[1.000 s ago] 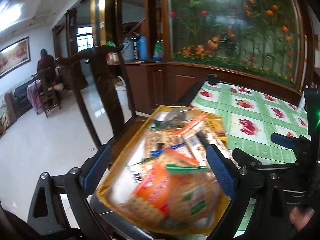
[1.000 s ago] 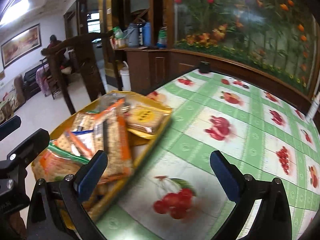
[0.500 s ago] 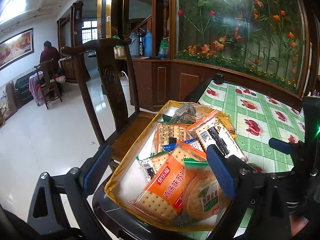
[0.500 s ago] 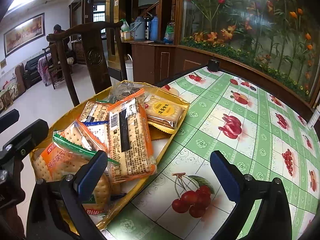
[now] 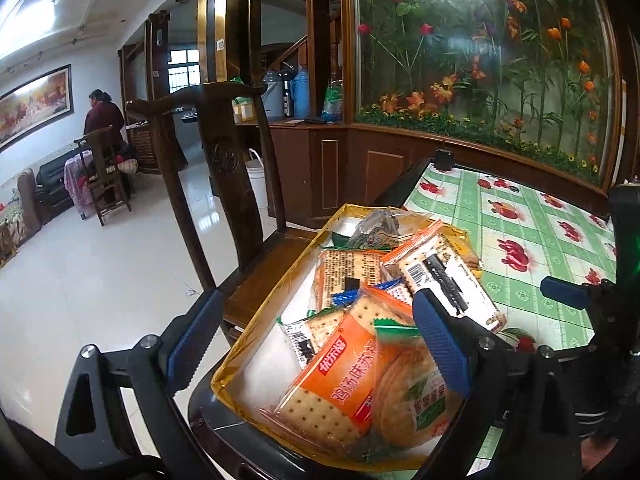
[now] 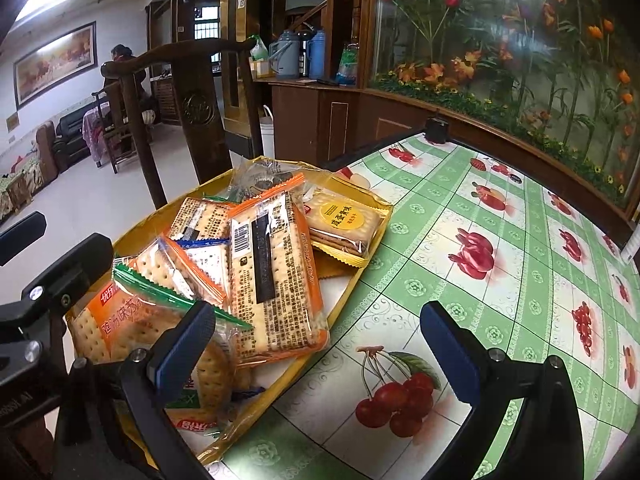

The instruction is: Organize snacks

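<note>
A shallow gold tray [image 5: 276, 296] [image 6: 152, 220] holds several snack packs at the table's left edge. Among them are an orange cracker pack [image 5: 332, 384] [image 6: 120, 320], a long cracker pack with a barcode [image 5: 444, 276] [image 6: 272, 280], a green round-cracker pack [image 5: 412, 392] and a yellow-labelled biscuit pack [image 6: 344, 220]. My left gripper [image 5: 316, 340] is open, its jaws straddling the tray's near end; the left finger stands clear of the rim. My right gripper [image 6: 316, 344] is open too, with one finger over the near packs and the other over the tablecloth. Neither holds anything.
The table [image 5: 520, 240] has a green checked cloth with fruit prints. A dark wooden chair [image 5: 224, 152] stands right behind the tray. A glass panel with flowers [image 5: 500, 60] backs the table. A person [image 5: 102, 116] stands far off by other chairs.
A second ago the tray and packs were blurred in motion; now they lie still and sharp. In the right wrist view the tray sits nearer the middle. Both grippers' jaws stay equally wide.
</note>
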The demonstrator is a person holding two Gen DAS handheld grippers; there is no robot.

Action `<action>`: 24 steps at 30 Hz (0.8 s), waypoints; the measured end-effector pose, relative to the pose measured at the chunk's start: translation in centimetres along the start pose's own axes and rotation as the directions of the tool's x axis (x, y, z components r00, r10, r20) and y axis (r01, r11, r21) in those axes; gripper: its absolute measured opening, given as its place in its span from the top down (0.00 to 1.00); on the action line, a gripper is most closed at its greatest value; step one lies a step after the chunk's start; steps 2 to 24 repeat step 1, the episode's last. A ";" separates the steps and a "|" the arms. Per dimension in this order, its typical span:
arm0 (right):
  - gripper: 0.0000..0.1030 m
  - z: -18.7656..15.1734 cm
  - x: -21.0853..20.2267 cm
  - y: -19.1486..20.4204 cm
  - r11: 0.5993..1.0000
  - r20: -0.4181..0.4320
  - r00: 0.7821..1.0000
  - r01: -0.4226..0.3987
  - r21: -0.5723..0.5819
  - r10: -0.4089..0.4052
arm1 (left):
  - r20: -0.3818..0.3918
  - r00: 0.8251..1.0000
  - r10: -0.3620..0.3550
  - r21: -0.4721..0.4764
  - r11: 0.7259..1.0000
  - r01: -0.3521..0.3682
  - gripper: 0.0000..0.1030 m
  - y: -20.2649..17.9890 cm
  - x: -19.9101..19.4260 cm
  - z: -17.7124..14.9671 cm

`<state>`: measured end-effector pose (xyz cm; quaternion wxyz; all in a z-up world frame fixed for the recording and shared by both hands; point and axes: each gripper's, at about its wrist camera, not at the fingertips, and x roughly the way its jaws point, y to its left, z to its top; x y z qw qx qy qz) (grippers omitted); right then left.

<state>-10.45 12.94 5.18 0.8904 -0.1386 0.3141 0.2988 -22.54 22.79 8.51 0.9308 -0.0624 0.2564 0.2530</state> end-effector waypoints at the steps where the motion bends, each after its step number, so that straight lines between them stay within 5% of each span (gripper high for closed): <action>1: 0.01 0.0 0.0 0.0 1.000 0.001 1.000 0.001 0.000 -0.001 | 0.001 1.000 0.000 0.002 1.000 0.000 0.08 -0.1 0.0 0.0; 24: 0.01 0.0 0.0 0.0 1.000 0.001 1.000 0.001 0.000 -0.001 | 0.001 1.000 0.000 0.002 1.000 0.000 0.08 -0.1 0.0 0.0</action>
